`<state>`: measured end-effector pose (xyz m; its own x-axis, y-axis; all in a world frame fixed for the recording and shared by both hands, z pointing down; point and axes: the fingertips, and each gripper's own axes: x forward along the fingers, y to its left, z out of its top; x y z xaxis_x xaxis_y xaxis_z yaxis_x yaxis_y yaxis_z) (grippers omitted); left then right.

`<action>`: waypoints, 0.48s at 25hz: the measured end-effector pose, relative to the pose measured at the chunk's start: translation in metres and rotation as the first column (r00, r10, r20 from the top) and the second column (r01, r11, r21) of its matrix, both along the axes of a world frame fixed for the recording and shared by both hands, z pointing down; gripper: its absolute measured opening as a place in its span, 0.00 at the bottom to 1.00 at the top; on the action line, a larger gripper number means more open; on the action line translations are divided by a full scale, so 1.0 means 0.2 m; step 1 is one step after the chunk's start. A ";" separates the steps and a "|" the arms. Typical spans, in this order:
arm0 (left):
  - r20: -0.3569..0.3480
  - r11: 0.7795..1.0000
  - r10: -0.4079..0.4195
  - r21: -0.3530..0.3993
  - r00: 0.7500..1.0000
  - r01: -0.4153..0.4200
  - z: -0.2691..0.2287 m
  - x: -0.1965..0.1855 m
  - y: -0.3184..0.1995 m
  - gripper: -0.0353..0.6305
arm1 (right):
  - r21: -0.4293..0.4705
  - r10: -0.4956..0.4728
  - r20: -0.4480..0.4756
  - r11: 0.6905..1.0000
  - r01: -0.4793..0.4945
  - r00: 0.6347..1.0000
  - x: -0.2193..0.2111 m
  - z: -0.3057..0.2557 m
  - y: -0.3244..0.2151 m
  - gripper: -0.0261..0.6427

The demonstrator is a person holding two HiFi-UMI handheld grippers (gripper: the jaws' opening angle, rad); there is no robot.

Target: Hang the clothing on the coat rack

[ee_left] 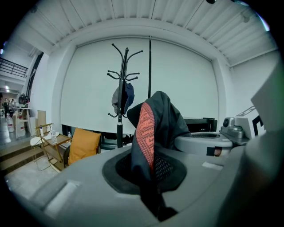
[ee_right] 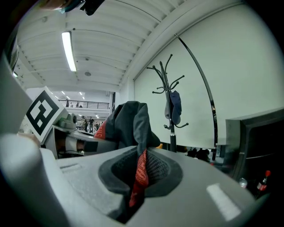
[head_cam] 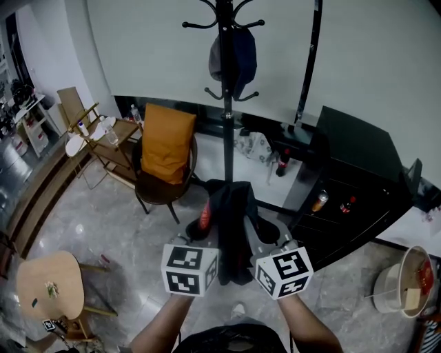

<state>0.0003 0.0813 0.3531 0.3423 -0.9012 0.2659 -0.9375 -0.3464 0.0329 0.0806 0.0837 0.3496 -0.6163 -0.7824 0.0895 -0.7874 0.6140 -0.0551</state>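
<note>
No lettering, label or number can be read anywhere.

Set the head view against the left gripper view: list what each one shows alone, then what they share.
Only the head view: the person's forearms, the round wooden table, the white bucket and the floor. Only the left gripper view: the ribbed ceiling, and, close up, the left gripper with its jaws shut on the dark garment. Both: the coat rack with a dark item hanging on it, the orange chair, and the garment itself.
</note>
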 end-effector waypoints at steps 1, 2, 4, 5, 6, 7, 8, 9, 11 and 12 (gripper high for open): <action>0.002 1.000 -0.005 0.001 1.000 0.005 0.00 0.01 -0.03 0.09 | 0.001 -0.004 0.002 1.000 0.004 1.000 0.01 0.00 -0.03 0.08; 0.004 1.000 -0.010 0.002 1.000 0.010 0.00 0.02 -0.07 0.09 | 0.003 -0.009 0.004 1.000 0.009 1.000 0.03 -0.01 -0.07 0.07; 0.008 1.000 -0.020 0.005 1.000 0.020 -0.01 0.05 -0.13 0.09 | 0.009 -0.019 0.009 1.000 0.019 1.000 0.05 -0.01 -0.13 0.08; 0.010 1.000 -0.025 0.005 1.000 0.025 -0.01 0.06 -0.16 0.09 | 0.010 -0.024 0.010 1.000 0.024 1.000 0.06 -0.01 -0.16 0.08; 0.012 1.000 -0.029 0.005 1.000 0.029 0.00 0.07 -0.18 0.09 | 0.011 -0.028 0.011 1.000 0.028 1.000 0.07 -0.01 -0.19 0.08; 0.013 0.999 -0.033 0.004 0.999 0.033 0.00 0.09 -0.21 0.09 | 0.011 -0.031 0.012 0.999 0.031 0.999 0.08 -0.01 -0.21 0.08; 0.015 0.999 -0.036 0.004 0.999 0.036 0.00 0.10 -0.23 0.09 | 0.011 -0.034 0.014 0.999 0.034 0.999 0.10 0.00 -0.24 0.08; 0.016 0.999 -0.040 0.005 0.999 0.039 0.00 0.11 -0.25 0.09 | 0.011 -0.037 0.017 0.999 0.037 0.999 0.11 0.00 -0.27 0.08; 0.019 0.999 -0.046 0.005 0.999 0.046 0.00 0.12 -0.29 0.09 | 0.011 -0.044 0.020 0.999 0.044 0.999 0.12 0.00 -0.31 0.08; 0.020 0.999 -0.050 0.005 0.999 0.050 0.00 0.13 -0.31 0.09 | 0.012 -0.048 0.021 0.999 0.047 0.999 0.13 -0.01 -0.33 0.08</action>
<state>0.0256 0.0193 0.3532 0.2912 -0.9182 0.2685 -0.9542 -0.2988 0.0129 0.1068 0.0177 0.3486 -0.6545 -0.7531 0.0671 -0.7561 0.6513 -0.0642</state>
